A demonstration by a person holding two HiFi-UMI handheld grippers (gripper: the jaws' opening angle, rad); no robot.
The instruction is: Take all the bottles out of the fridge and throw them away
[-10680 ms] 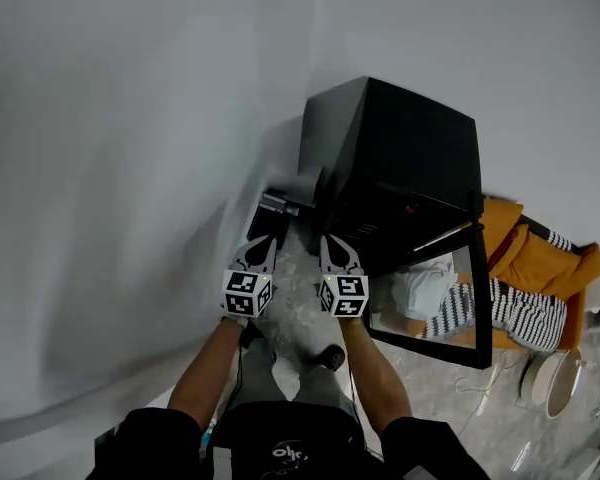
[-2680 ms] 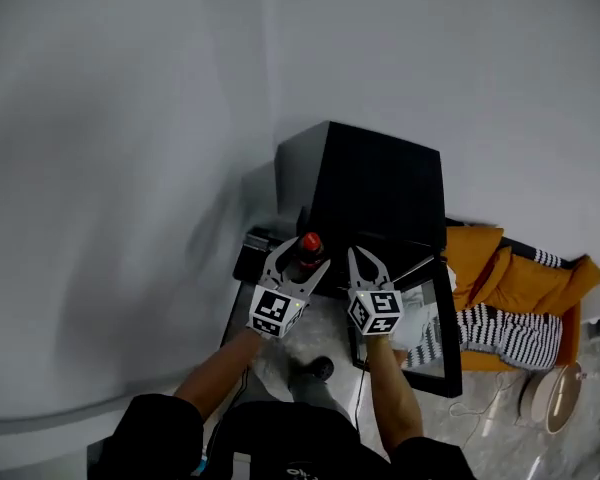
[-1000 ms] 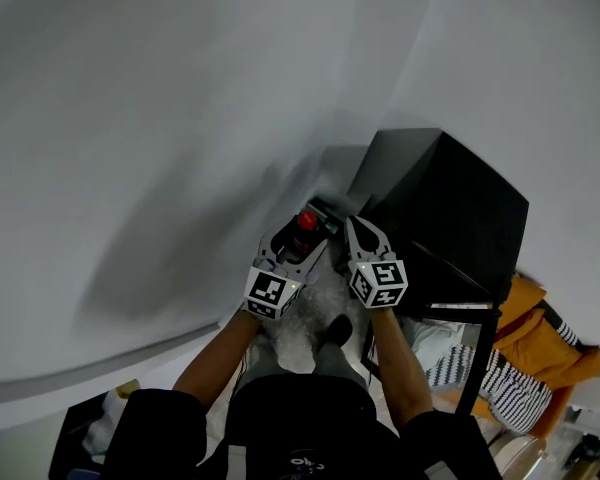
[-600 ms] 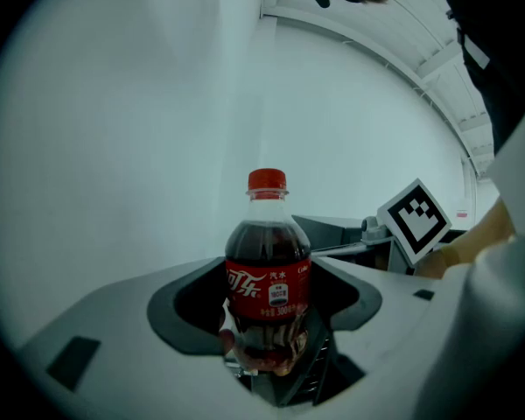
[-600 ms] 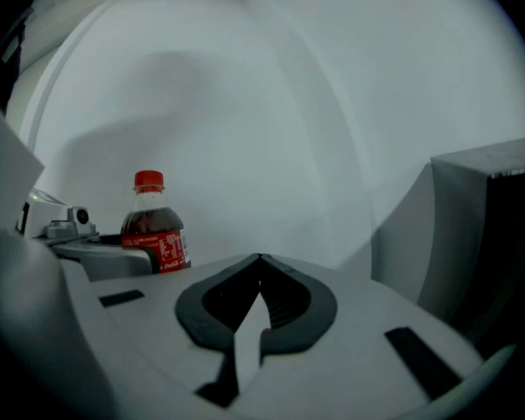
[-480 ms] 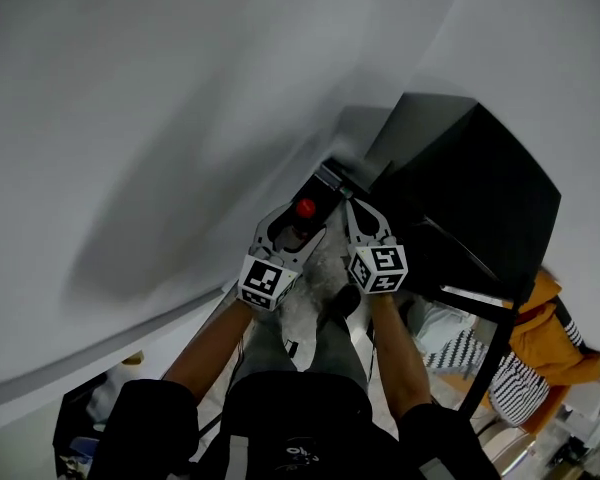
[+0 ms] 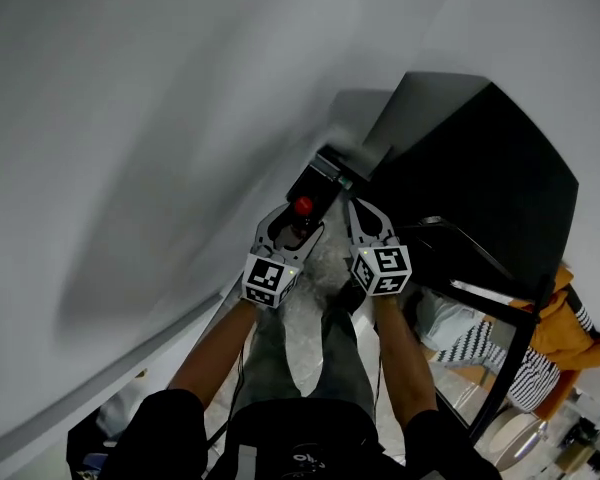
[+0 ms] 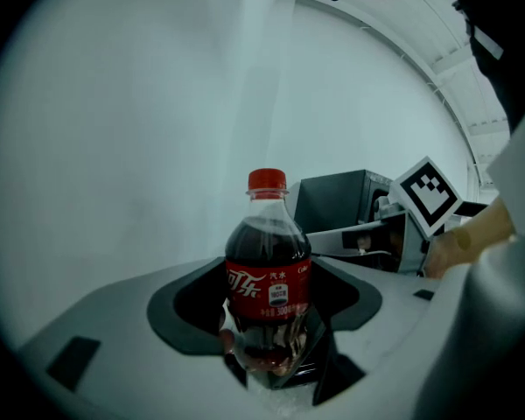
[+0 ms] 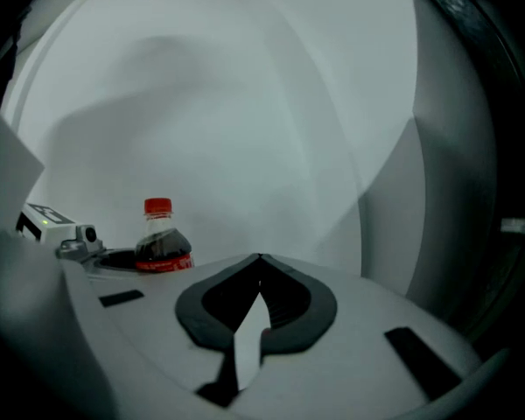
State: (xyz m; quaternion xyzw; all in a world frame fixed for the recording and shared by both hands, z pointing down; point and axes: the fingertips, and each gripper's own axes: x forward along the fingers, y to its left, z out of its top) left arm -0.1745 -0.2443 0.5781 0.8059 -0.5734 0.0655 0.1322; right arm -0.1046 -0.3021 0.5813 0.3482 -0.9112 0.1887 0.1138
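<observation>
Left gripper [image 7: 296,226]: I see its jaws clamped on the lower body of the bottle [image 8: 268,278], one pad on each side. The grip sits below the red label.

Bottle: a small cola bottle with a red cap, a red label and dark drink up to the shoulder. It stands upright in the left jaws, out of the fridge [image 7: 480,168] and to the left of it. From my head view the cap shows just past the left gripper's marker cube, on the wall side.

Right gripper [image 9: 259,256]: its jaws are closed tip to tip with nothing between them. It is just to the right of the left gripper, level with it and not touching the bottle. In its own view the bottle shows off to the left.

Fridge: a black box on the floor [image 7: 305,303], right of and farther away than both grippers. Its back is close to the wall [image 7: 130,118].

Fridge door [image 7: 485,288]: swung open toward me, with its dark frame standing right of the right gripper. I cannot see into the fridge from any view.

Wall: plain white, filling the left and far side of all three views.

Floor: pale and mottled, visible between my forearms [image 7: 215,353].

Right edge: an orange cloth [image 7: 572,330] and a striped cloth [image 7: 480,346] lie beyond the open door, well apart from the grippers.
</observation>
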